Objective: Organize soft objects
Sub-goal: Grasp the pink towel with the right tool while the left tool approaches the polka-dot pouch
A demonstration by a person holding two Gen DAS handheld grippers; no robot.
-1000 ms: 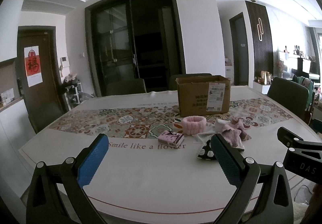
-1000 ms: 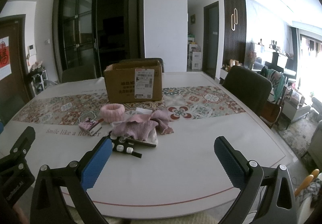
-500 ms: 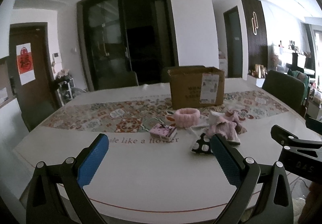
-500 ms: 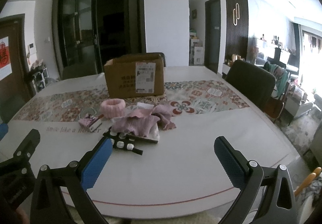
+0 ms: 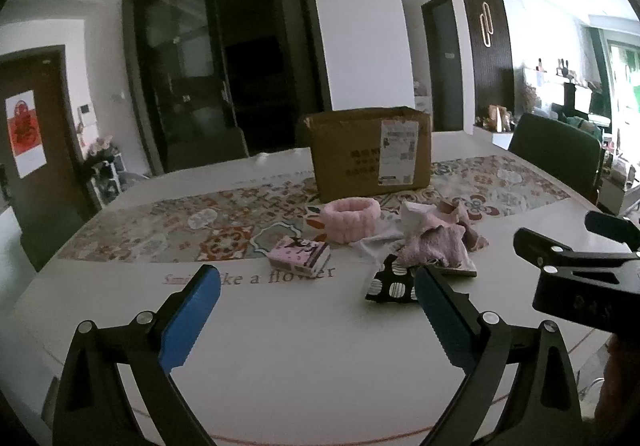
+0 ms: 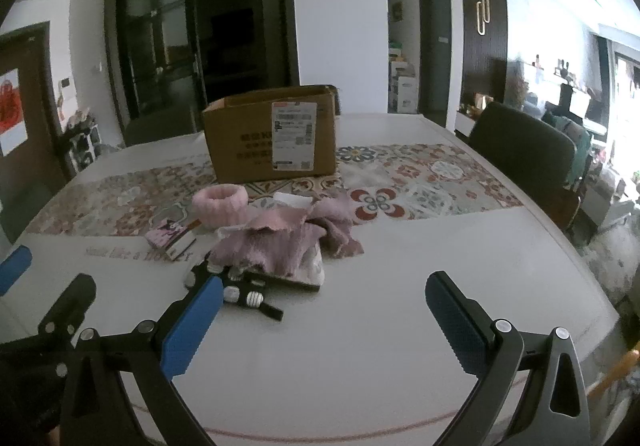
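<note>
soft things lie in a loose heap near the middle of the white table (image 6: 360, 346), on the near side of the patterned runner (image 6: 420, 181): a crumpled pink cloth (image 6: 288, 242) draped over a white piece, a fluffy pink band (image 6: 220, 203) standing as a ring just behind and to the left of it, and a black spotted fabric piece (image 5: 394, 284) at the heap's near edge. a small pink packet (image 5: 300, 254) sits apart to the left, beside the printed line of words on the table. a cardboard box (image 6: 272, 135) stands upright on the runner just behind the band, top flaps open. the left gripper (image 5: 316, 316) hangs over the bare near part of the table, its blue-padded jaws spread wide with nothing between them; its right pad overlaps the spotted piece in view, though contact cannot be told. the right gripper (image 6: 324, 320) is likewise spread wide and empty, its left pad close to the dark near edge of the heap. bare white tabletop runs from both grippers to the curved near rim, marked by a thin red line, and there is wide free surface to the right of the heap up to the table edge, where a dark chair (image 6: 528, 153) stands.
</note>
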